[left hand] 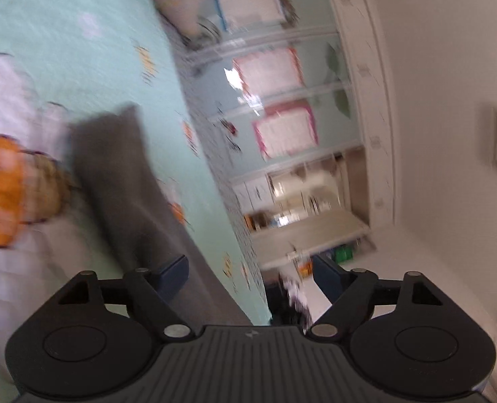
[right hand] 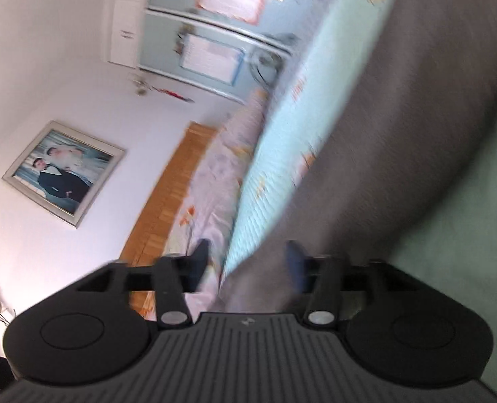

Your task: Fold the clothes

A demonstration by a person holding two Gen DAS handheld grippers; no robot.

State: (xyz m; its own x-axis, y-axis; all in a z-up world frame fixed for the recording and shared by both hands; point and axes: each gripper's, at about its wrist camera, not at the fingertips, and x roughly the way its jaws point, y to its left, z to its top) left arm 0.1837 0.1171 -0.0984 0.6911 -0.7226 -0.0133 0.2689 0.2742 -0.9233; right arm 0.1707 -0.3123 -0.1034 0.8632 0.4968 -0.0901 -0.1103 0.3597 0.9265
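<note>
Grey cloth, soft and limp, best taken by its edges

Grey cloth (left hand: 121,174) lies on the mint bed (left hand: 63,27), reaching toward the left hand-held gripper (left hand: 248,272), whose jaws stand wide and empty. The right hand-held gripper (right hand: 248,262) is also spread, cloth running between its fingers. It looks light, floppy, likely to sag; grip corners or hem.

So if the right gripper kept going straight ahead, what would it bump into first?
Probably the grey cloth. It already lies between the right gripper's open fingers and stretches on ahead over the mint bedspread. The picture is blurry, so depth is uncertain.
</note>
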